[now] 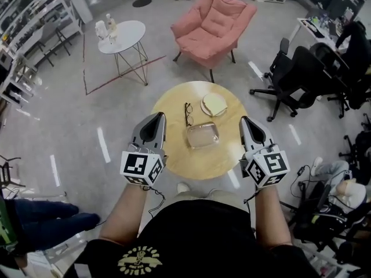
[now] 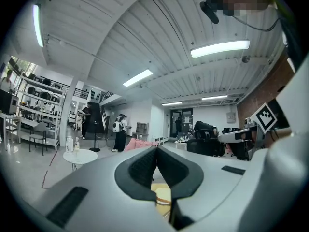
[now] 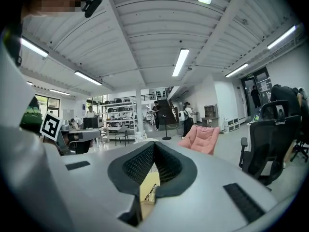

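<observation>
Both grippers you are holding with jaws pressed together on nothing: your left gripper (image 1: 157, 117) is hovering at the left edge of the round wooden table (image 1: 174, 158), and your right gripper (image 1: 246, 120) is hovering at its right edge. Just right of your left gripper's tips, the black glasses (image 1: 188, 113) are lying on the tabletop, and the clear case (image 1: 203, 135) is sitting just beside them, between the two grippers and touching neither. Beyond the case, a pale yellow disc (image 1: 214, 104) is resting on the table.

Pink armchair (image 1: 213, 22), white side table (image 1: 132, 38) with bottles (image 1: 107, 28), black office chairs (image 1: 301, 74), shelving (image 1: 32, 13) at left
</observation>
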Demonstrator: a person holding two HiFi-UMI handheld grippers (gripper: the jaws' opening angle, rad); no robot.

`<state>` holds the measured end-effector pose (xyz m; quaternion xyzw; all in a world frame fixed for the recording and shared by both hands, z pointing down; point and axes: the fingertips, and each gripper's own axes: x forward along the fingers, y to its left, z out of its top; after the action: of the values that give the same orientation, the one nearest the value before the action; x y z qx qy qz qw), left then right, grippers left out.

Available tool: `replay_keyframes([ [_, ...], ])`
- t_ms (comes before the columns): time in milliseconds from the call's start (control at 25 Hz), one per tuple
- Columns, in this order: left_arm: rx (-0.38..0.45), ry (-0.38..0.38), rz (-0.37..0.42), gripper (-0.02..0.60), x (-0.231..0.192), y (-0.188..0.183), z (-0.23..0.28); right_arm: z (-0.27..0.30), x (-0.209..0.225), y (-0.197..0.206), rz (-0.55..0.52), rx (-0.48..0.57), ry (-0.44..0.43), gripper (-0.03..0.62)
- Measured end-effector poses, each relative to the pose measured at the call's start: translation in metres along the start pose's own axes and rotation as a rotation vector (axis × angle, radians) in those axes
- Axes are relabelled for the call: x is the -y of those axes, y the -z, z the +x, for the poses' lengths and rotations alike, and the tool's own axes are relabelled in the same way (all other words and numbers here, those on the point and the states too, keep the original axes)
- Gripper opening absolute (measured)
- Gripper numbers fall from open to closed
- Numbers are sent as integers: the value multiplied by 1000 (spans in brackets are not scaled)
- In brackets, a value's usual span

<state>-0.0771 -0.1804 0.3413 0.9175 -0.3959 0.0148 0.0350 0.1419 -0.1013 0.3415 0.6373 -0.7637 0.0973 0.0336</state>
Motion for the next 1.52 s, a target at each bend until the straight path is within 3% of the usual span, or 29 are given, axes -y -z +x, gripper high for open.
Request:
replay_keyframes([
  [480, -82, 11, -130, 17, -2, 52, 21, 11, 20, 34, 27, -75, 21, 14],
  [880, -149, 11, -201, 17, -1, 79, 52, 59, 38, 49, 21, -135, -81, 14],
  [1520, -350, -80, -301, 17, -22, 164, 95, 118, 72, 112, 55, -300, -173, 14],
])
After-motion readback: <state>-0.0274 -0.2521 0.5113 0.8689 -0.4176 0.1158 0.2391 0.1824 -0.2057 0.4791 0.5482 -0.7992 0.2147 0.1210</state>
